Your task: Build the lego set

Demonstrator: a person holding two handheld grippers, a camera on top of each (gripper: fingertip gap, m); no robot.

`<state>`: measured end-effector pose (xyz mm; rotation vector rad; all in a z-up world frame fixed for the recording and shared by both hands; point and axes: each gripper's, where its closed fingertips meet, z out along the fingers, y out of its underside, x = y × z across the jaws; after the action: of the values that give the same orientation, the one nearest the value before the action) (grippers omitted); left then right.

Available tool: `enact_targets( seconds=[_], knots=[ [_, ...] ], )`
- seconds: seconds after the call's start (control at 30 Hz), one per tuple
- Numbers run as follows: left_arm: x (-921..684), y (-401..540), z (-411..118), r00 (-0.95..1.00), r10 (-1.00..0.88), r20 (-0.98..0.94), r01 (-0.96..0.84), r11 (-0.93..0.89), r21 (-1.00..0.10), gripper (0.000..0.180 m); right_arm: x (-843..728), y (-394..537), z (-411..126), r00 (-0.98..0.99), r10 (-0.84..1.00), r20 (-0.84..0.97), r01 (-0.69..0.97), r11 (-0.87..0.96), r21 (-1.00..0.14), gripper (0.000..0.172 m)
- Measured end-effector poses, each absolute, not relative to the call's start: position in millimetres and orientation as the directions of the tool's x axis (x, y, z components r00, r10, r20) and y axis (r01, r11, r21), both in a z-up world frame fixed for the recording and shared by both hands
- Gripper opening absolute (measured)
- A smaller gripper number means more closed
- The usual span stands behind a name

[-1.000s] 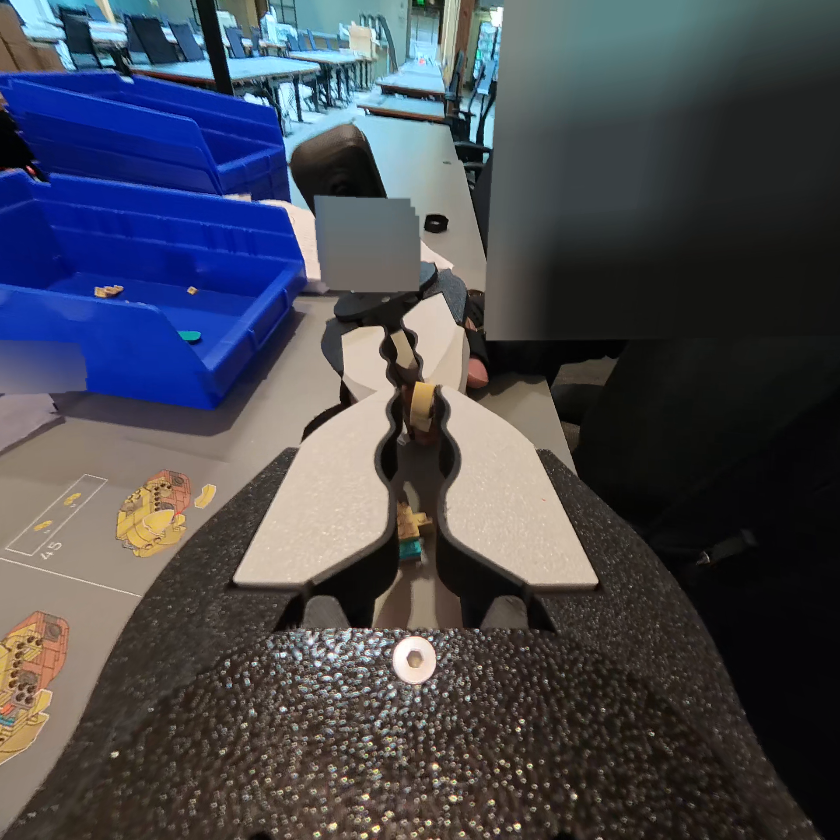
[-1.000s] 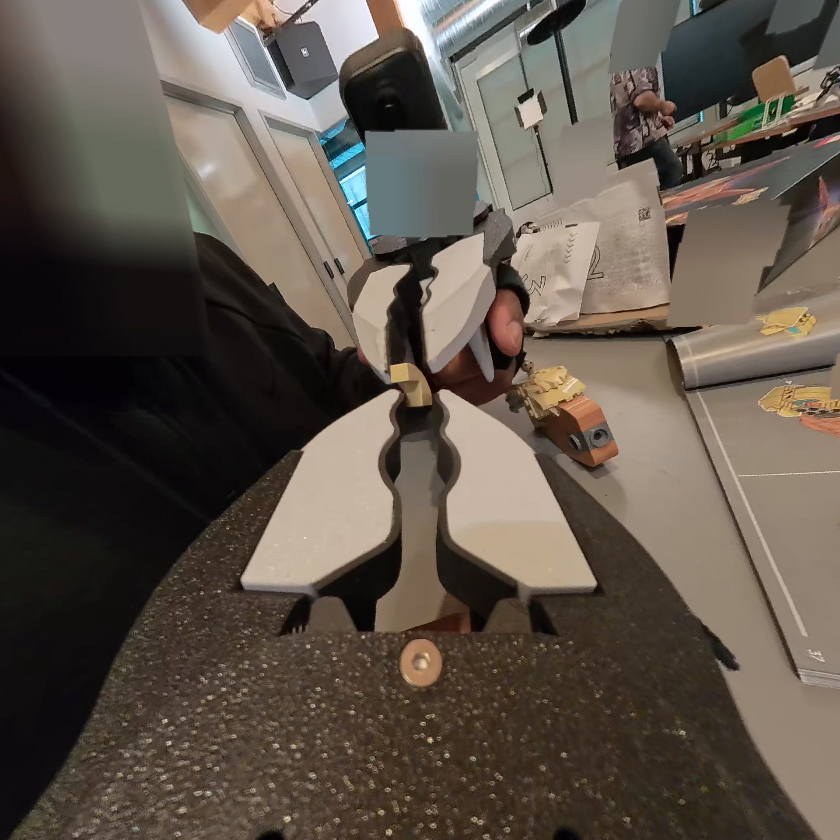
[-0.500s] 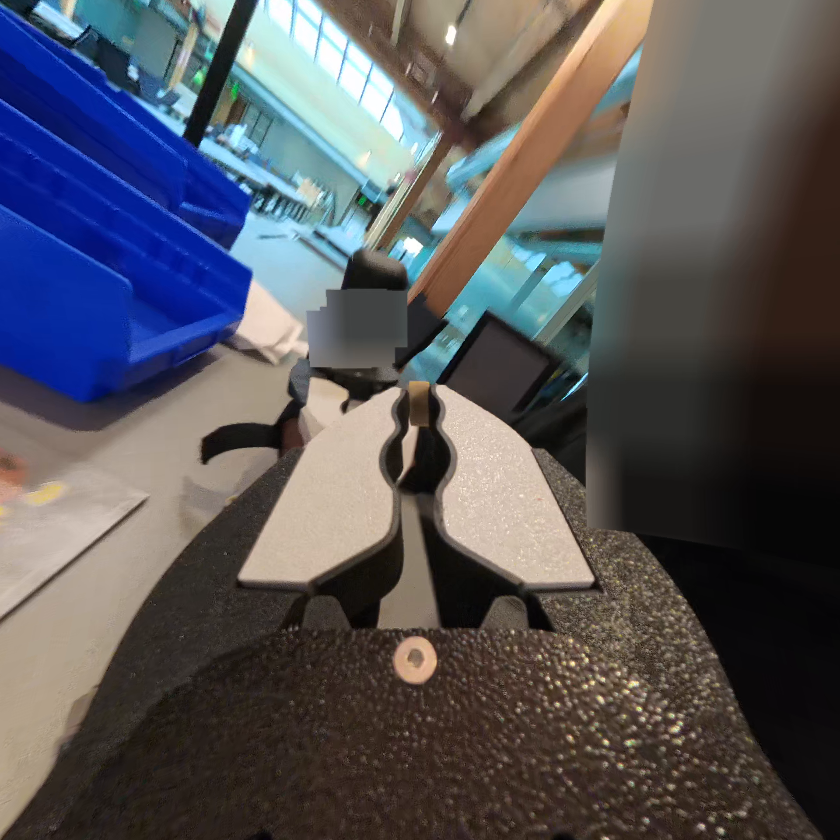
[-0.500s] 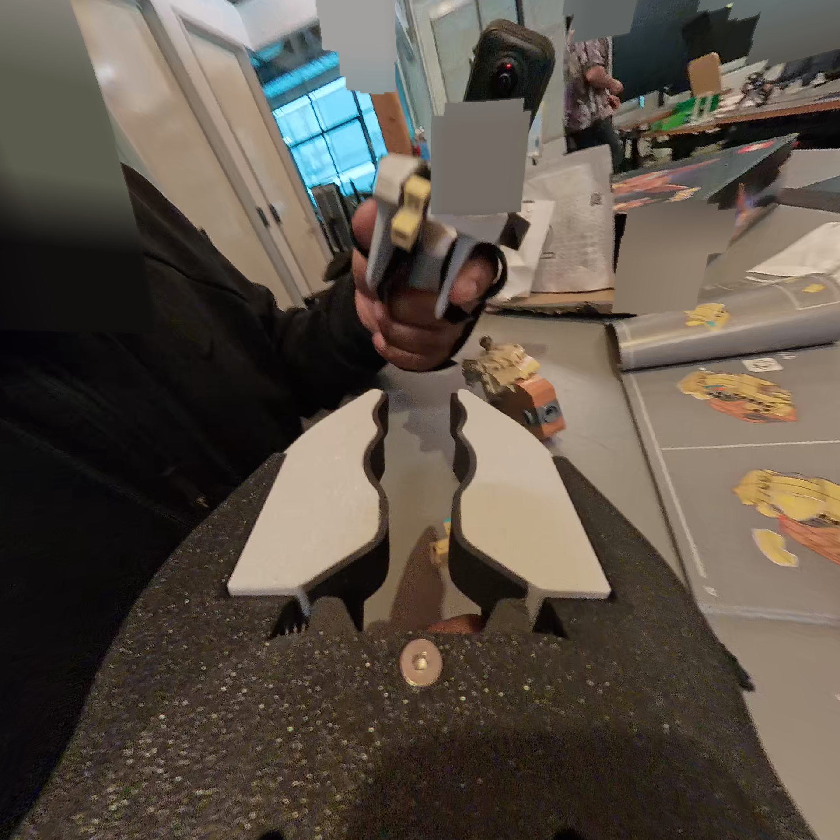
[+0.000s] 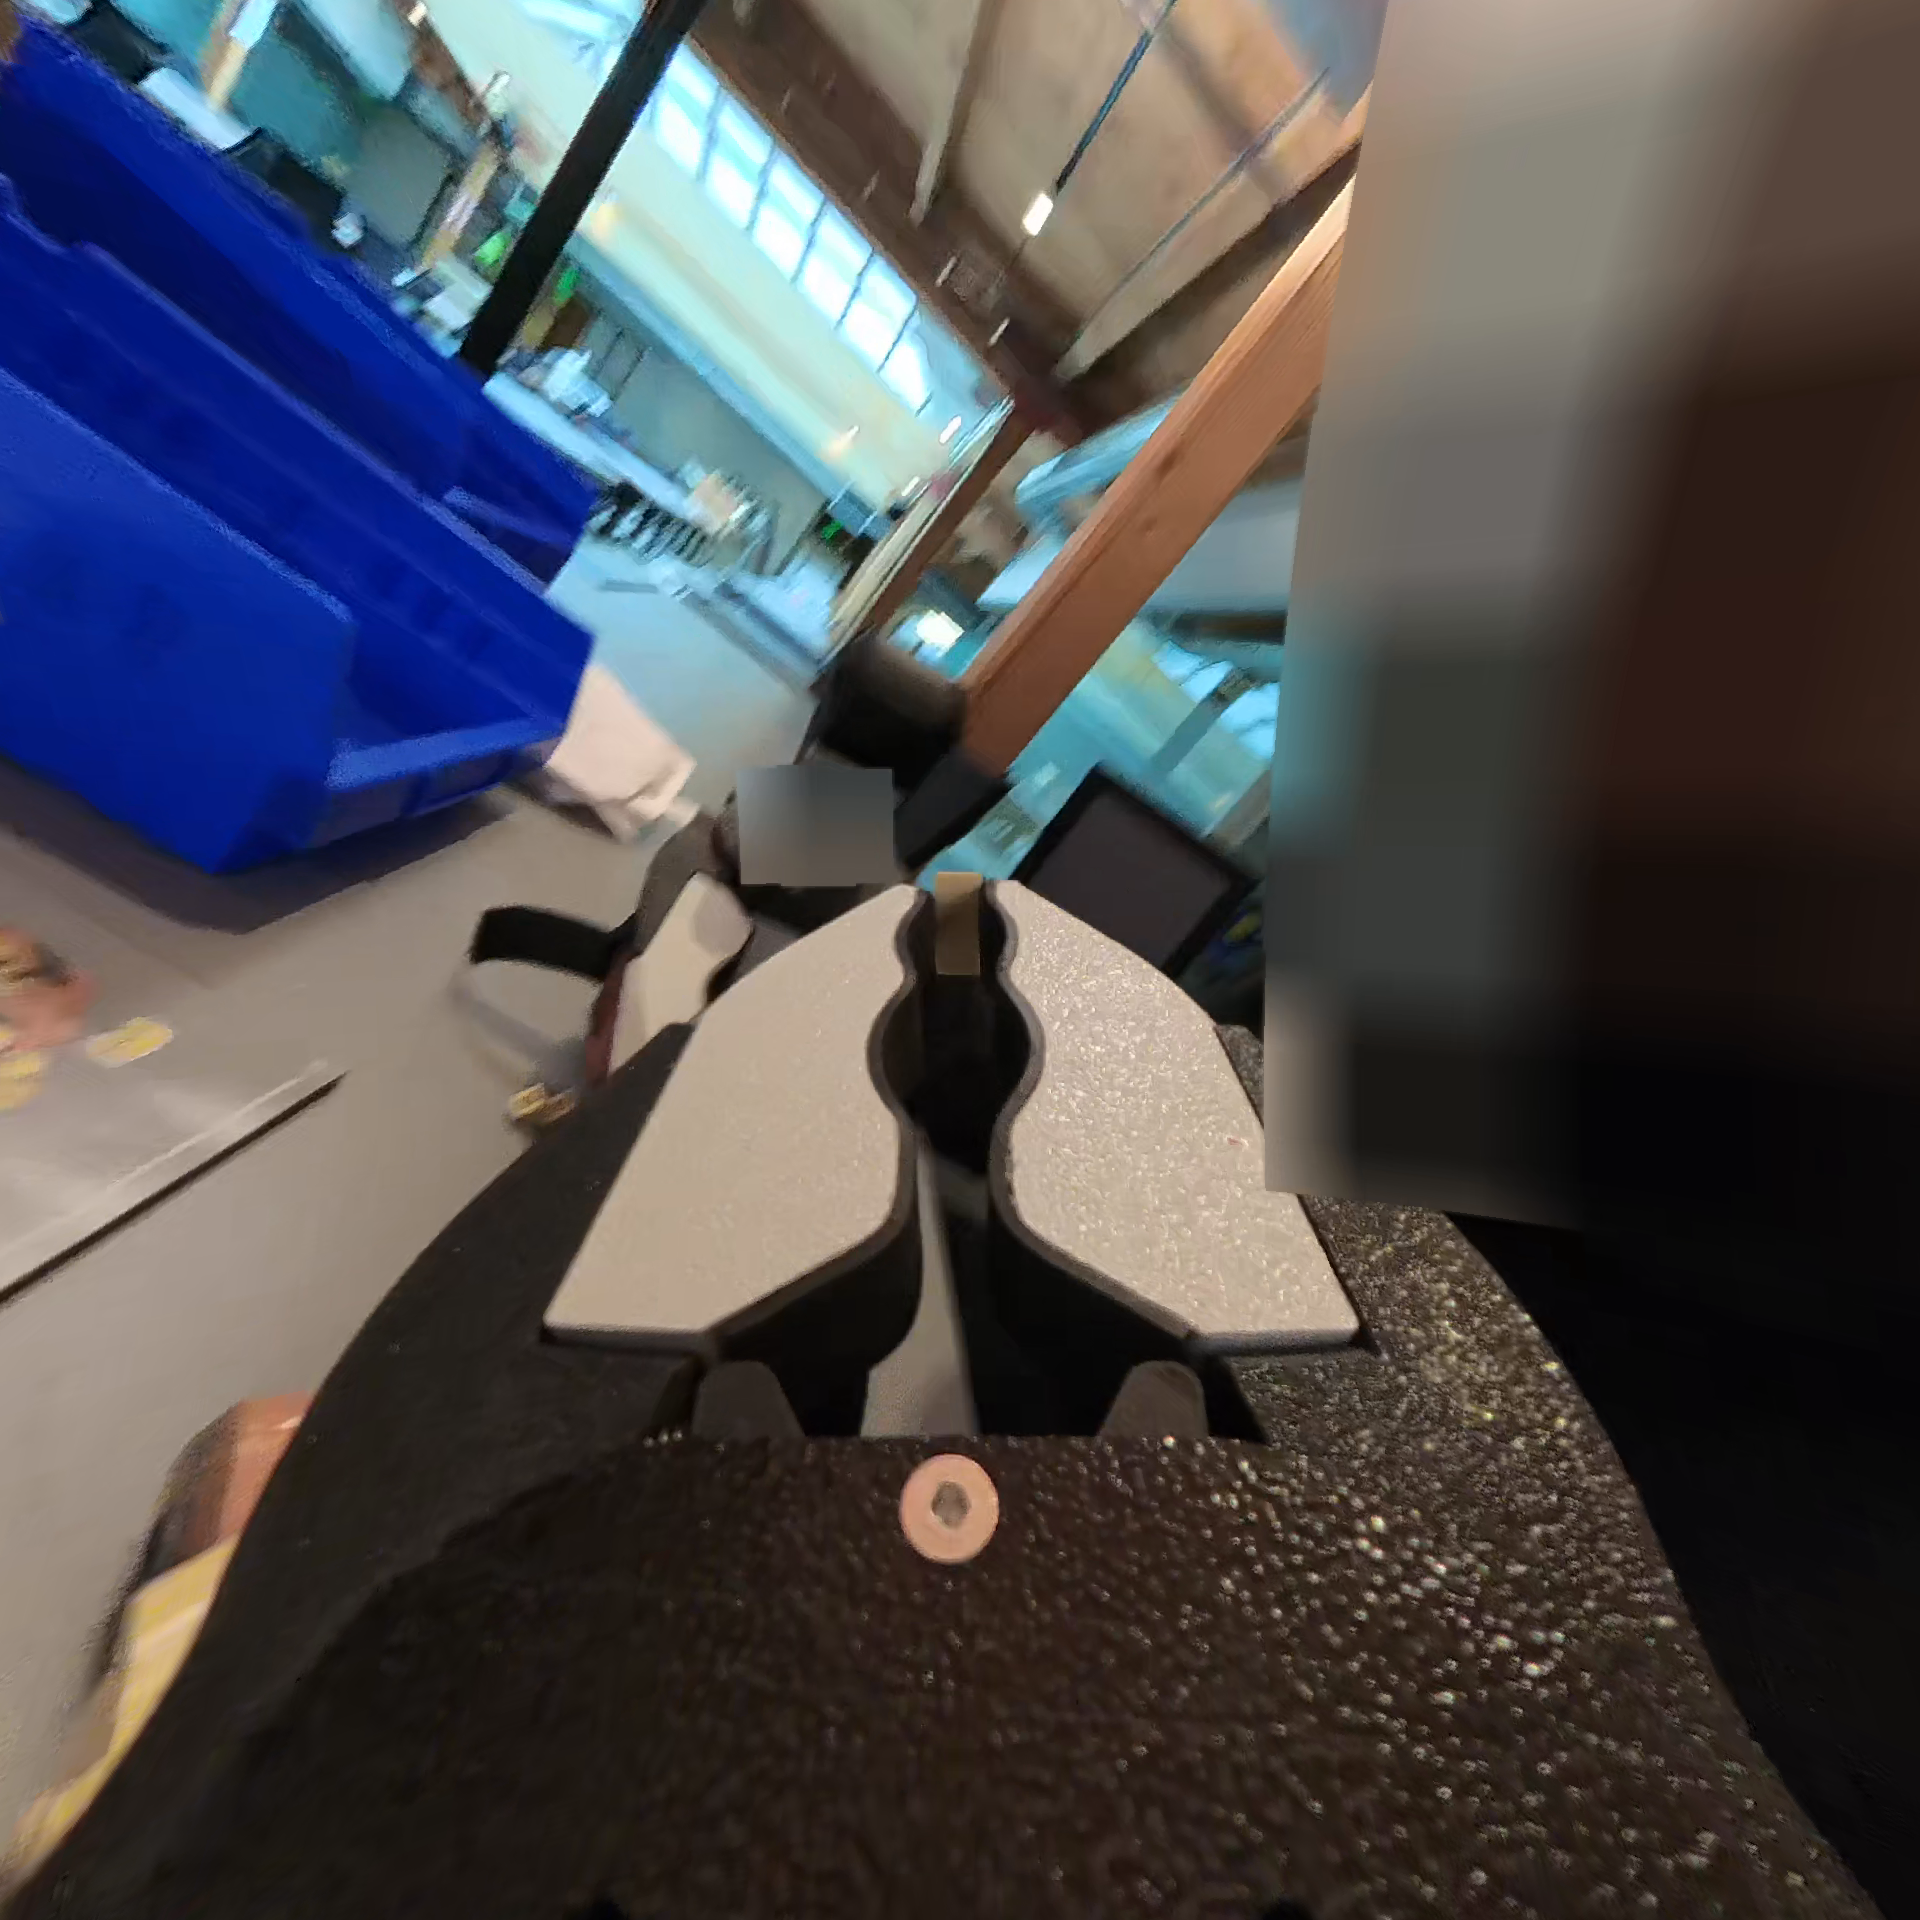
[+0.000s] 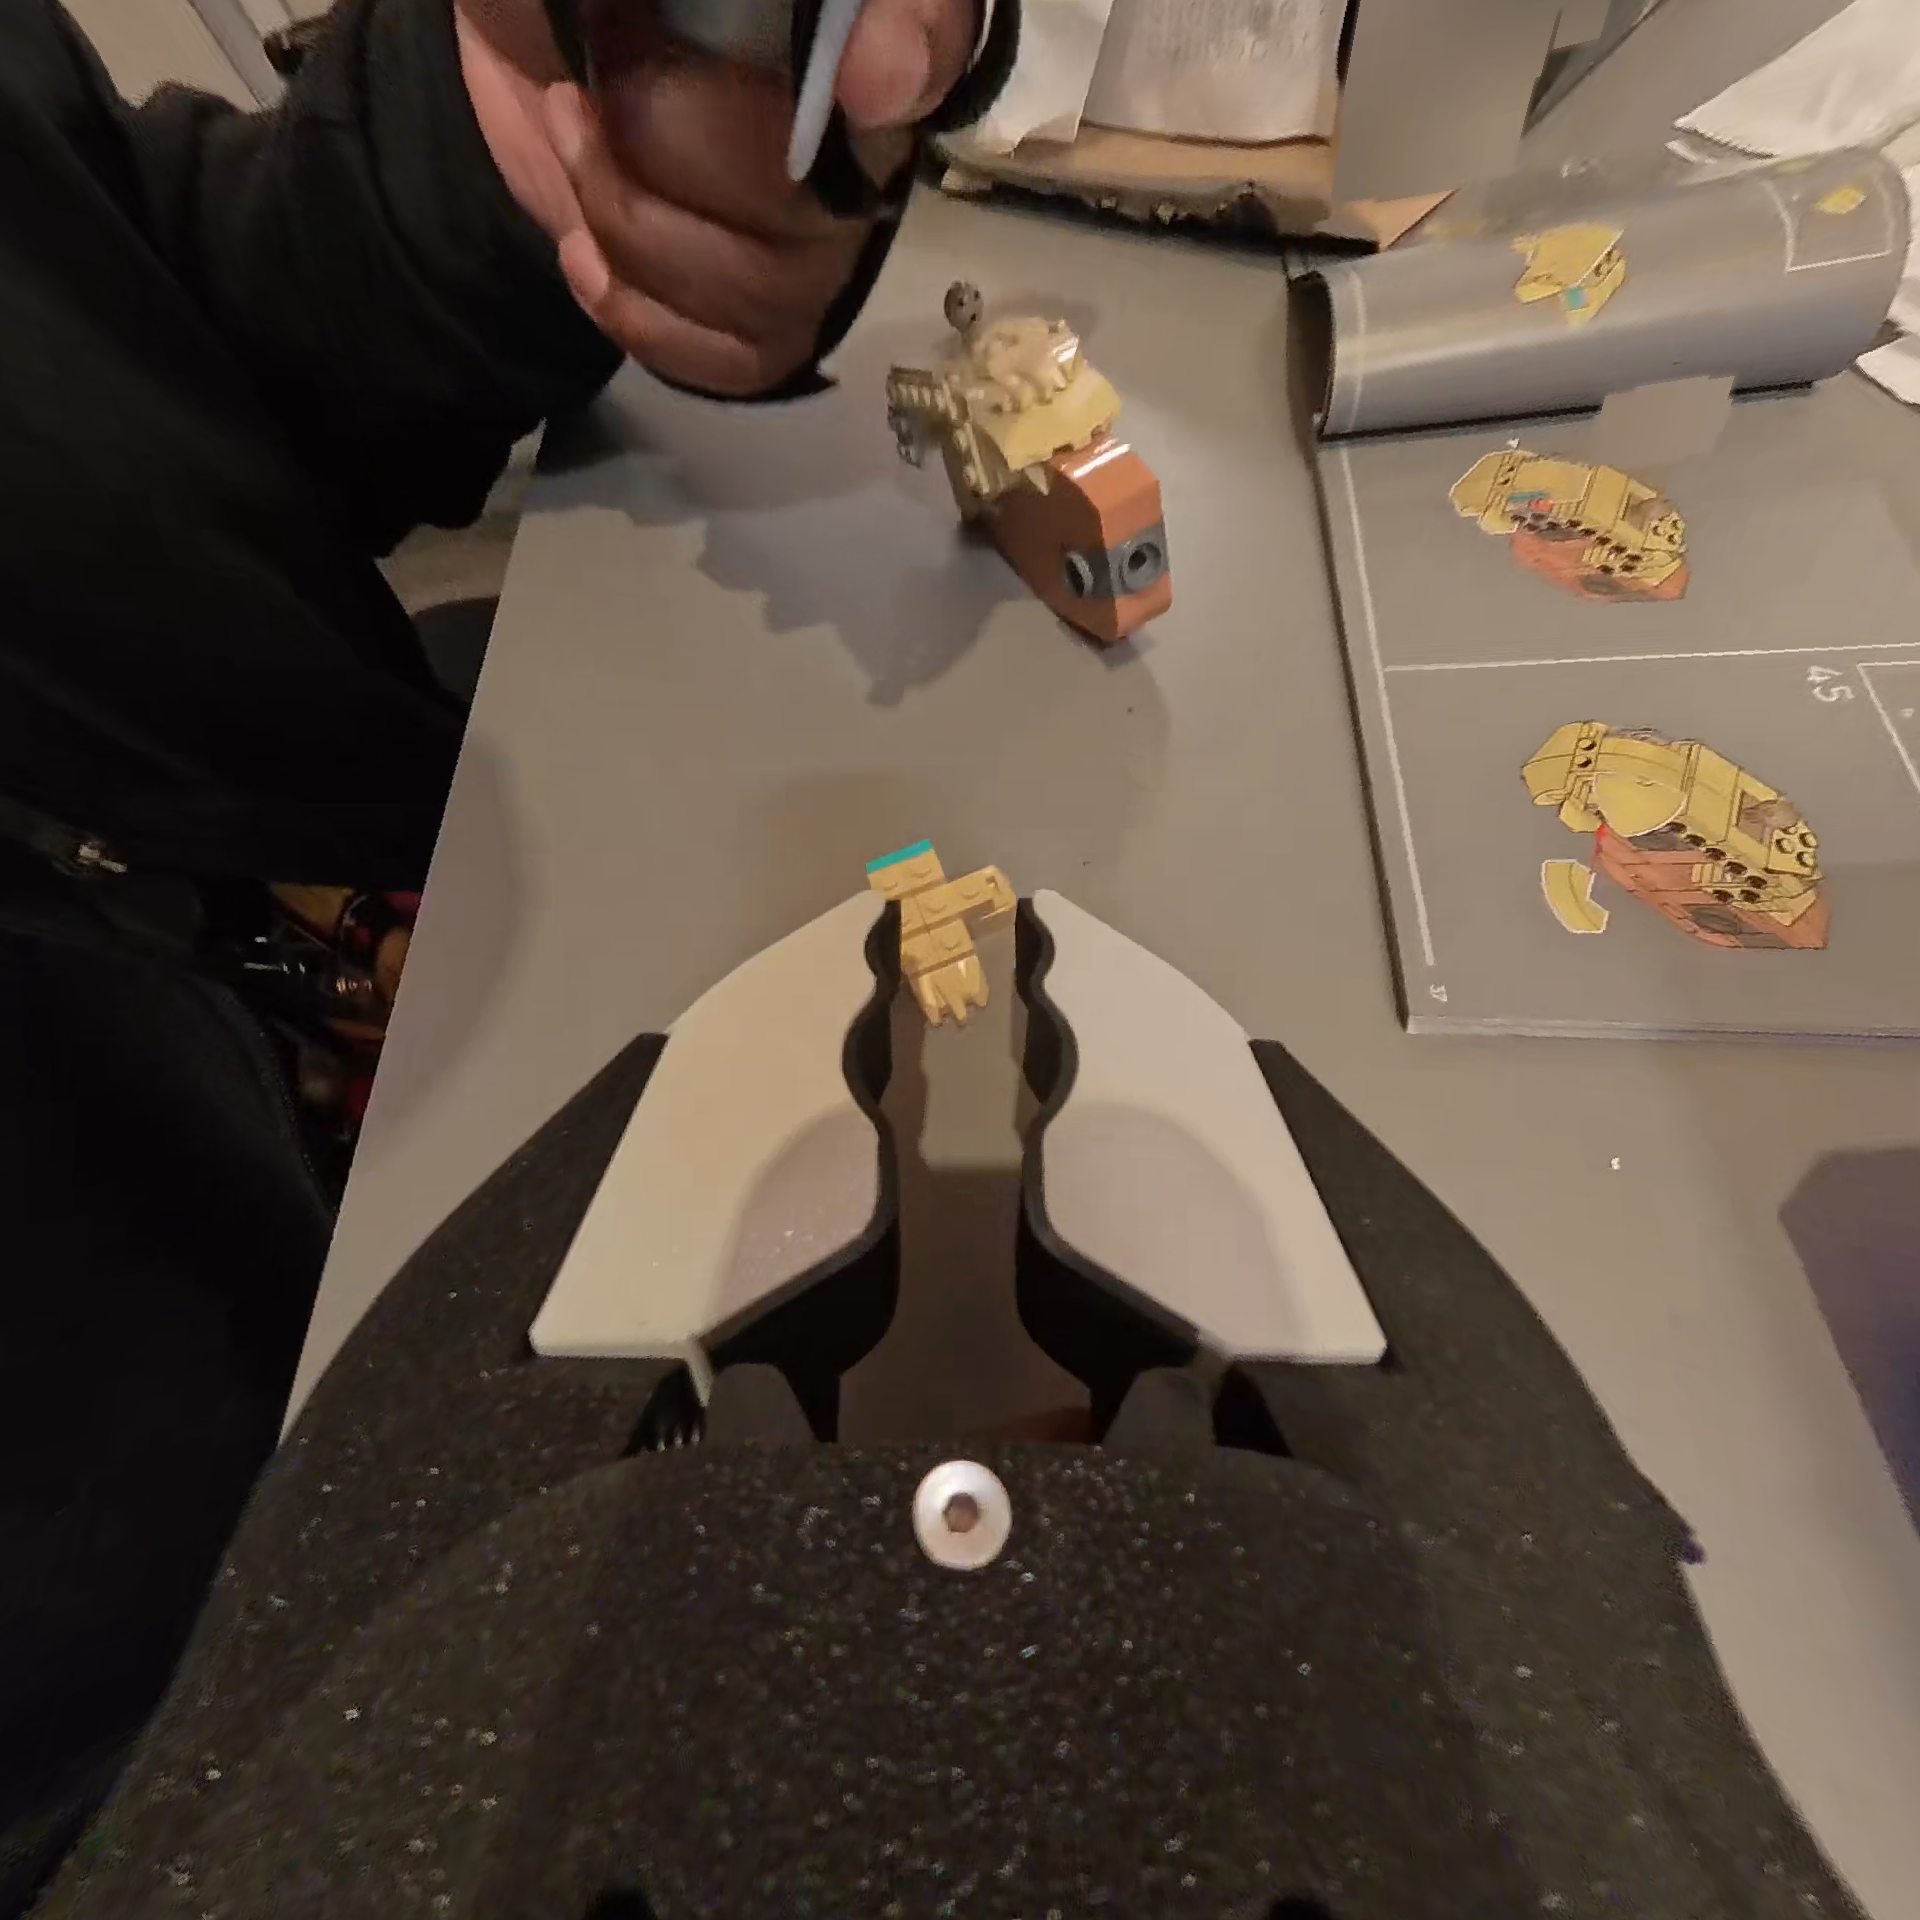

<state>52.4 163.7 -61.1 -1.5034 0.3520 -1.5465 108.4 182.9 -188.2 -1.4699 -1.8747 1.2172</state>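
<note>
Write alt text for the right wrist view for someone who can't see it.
The right gripper, fingers apart, hovers over a small tan brick assembly with a teal end lying on the grey table. Beyond it sits a tan-and-brown brick model, with an open grey instruction booklet to the right and a hand above.

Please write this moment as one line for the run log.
left tongs: shut on tan piece | right tongs: open, around tan brick cluster on table | brown-tan model: beyond
</note>
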Motion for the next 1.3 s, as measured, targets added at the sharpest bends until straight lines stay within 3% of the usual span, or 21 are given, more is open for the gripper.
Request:
enact_targets(
  seconds=[0.03, 0.17, 0.37, 0.5, 0.8, 1.3],
  knots=[
    [56.2, 161.7, -70.8, 0.253, -0.755, 0.604, 0.330, -0.520, -0.788, 0.007, 109.5, 182.3, -190.8, -0.325, 0.933, -0.154, 0.537, 0.049, -0.842, 0.021],
    [65.9, 153.3, -117.3, 0.546, -0.750, 0.373, -0.037, -0.466, -0.884, 0.007, 110.1, 176.9, -196.9, -0.353, 0.928, -0.124, 0.557, 0.102, -0.824, 0.023],
    [73.4, 143.0, -157.2, 0.623, -0.747, 0.231, -0.263, -0.479, -0.838, 0.008, 108.0, 173.1, -216.1, -0.371, 0.927, -0.058, 0.633, 0.207, -0.746, 0.023],
    [75.8, 142.0, -173.2, 0.633, -0.744, 0.215, -0.309, -0.497, -0.811, 0.008, 107.2, 170.5, -228.1, -0.391, 0.920, -0.006, 0.671, 0.280, -0.686, 0.024],
    [74.7, 144.4, -194.4, 0.645, -0.747, 0.160, -0.401, -0.509, -0.762, 0.008, 104.1, 169.8, -228.5, -0.396, 0.918, 0.008, 0.667, 0.294, -0.685, 0.017],
    [80.1, 155.6, -194.0, 0.605, -0.782, 0.153, -0.446, -0.491, -0.748, 0.008, 98.5, 162.9, -210.3, -0.406, 0.913, 0.026, 0.564, 0.273, -0.779, 0.017]
  ],
)
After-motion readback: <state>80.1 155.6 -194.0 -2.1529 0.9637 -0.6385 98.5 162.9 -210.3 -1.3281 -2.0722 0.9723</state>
